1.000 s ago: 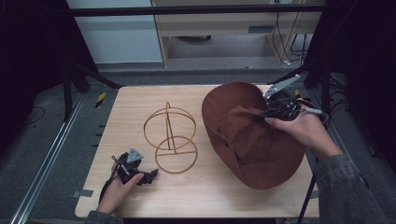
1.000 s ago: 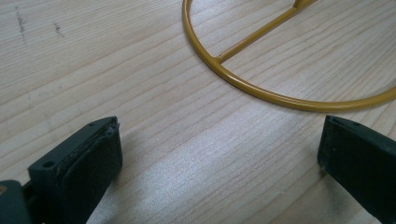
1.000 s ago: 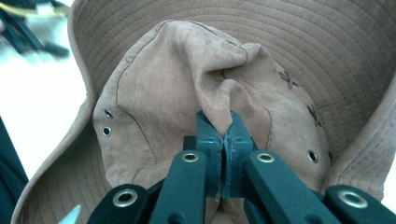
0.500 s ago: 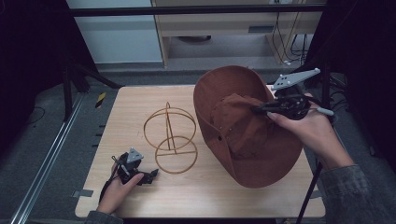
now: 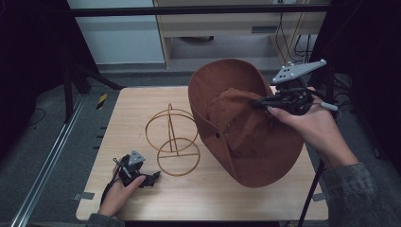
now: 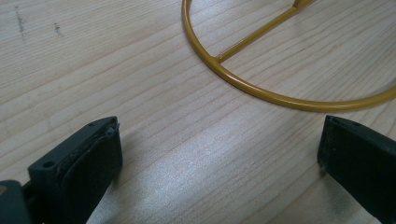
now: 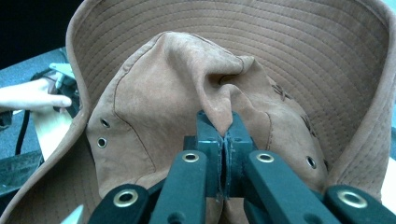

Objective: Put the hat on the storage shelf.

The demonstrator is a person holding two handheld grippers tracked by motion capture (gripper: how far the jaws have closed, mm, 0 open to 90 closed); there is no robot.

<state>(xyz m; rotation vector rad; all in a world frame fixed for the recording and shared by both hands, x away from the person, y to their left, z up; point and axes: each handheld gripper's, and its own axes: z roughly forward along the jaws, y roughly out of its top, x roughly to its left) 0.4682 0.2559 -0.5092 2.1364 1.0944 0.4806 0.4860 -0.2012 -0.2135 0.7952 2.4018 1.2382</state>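
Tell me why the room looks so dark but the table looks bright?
In the high view, light falls mostly on the wooden table, so the edges stay black and the brown hat looks dim. In the left gripper view, a pale glare patch shines on the wood between the open tongs. In the right gripper view, the hat is evenly lit, with the background dark.

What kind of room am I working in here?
Probably a lab or workshop recording bay. A small wooden table stands inside a dark metal frame on grey floor, with cables hanging by a cabinet behind. On it are a wire hat stand and a brown hat.
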